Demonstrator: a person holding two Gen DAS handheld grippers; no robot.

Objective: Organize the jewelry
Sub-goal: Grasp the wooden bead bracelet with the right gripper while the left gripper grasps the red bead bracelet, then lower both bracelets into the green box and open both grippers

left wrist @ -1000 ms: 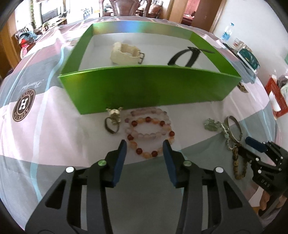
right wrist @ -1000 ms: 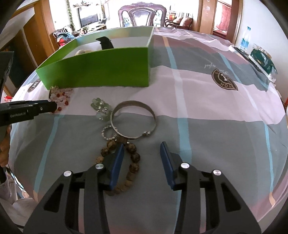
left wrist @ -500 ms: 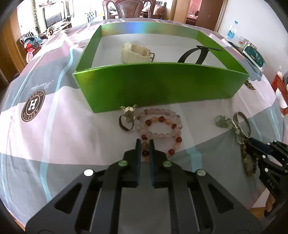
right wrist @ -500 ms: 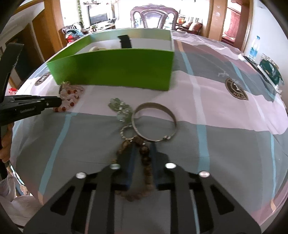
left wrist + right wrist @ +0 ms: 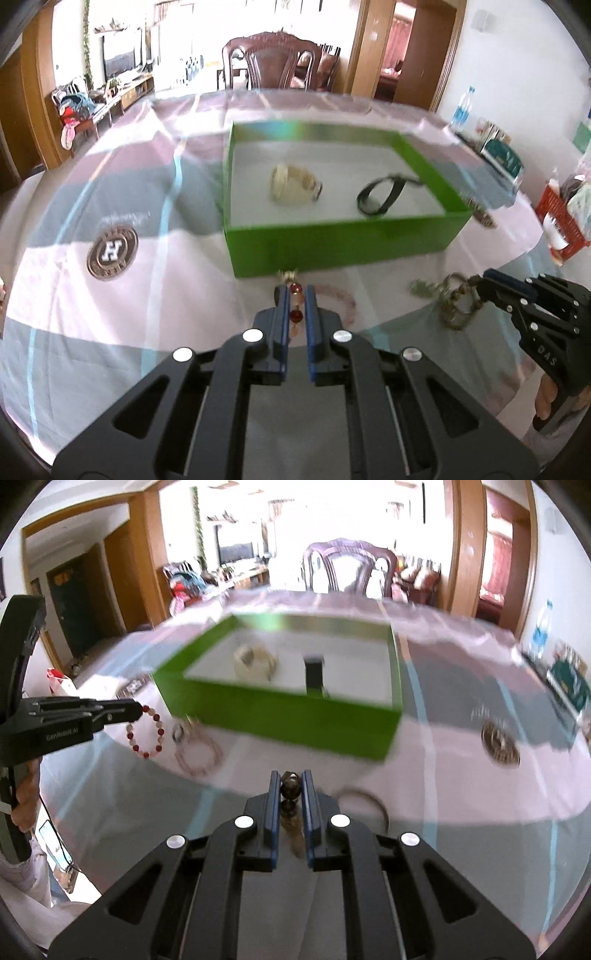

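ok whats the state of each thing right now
left claw: shut on red bead bracelet, lifted
right claw: shut on brown bead bracelet
green box: open, cream watch and black strap inside
silver bangle: on table

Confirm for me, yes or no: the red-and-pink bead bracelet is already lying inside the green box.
No. The red-and-pink bead bracelet hangs from the left gripper, outside the green box.

Both wrist views look obliquely down, sharing the green box [image 5: 343,243].
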